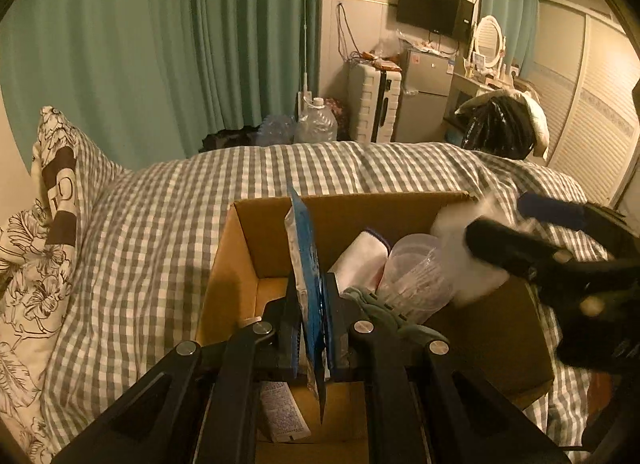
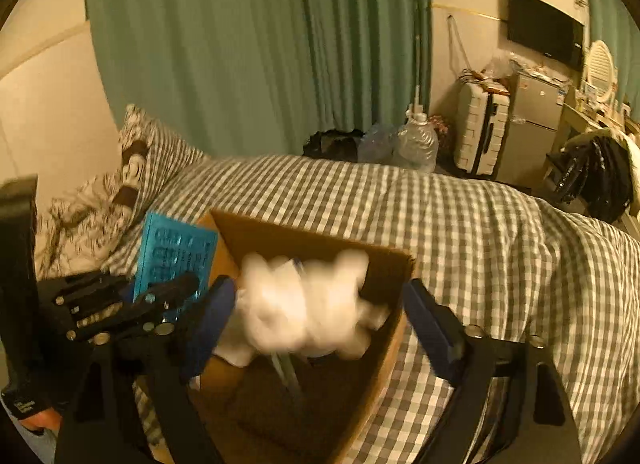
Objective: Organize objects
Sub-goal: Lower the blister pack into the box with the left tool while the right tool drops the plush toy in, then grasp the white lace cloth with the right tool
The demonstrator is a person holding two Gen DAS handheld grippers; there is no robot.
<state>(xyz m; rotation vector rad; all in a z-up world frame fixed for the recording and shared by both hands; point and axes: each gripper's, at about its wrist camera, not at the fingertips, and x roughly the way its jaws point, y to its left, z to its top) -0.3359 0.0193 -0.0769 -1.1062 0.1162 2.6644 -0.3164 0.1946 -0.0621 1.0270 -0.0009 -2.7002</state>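
Cup (image 1: 416,272), cloth (image 1: 362,260) w/in box (image 1: 244,264).

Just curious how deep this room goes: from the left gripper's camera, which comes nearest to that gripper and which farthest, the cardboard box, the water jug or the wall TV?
1. Cardboard box: directly under the left gripper, on the bed.
2. Water jug: on the floor beyond the bed, by the curtain.
3. Wall TV: upper right, on the far wall.
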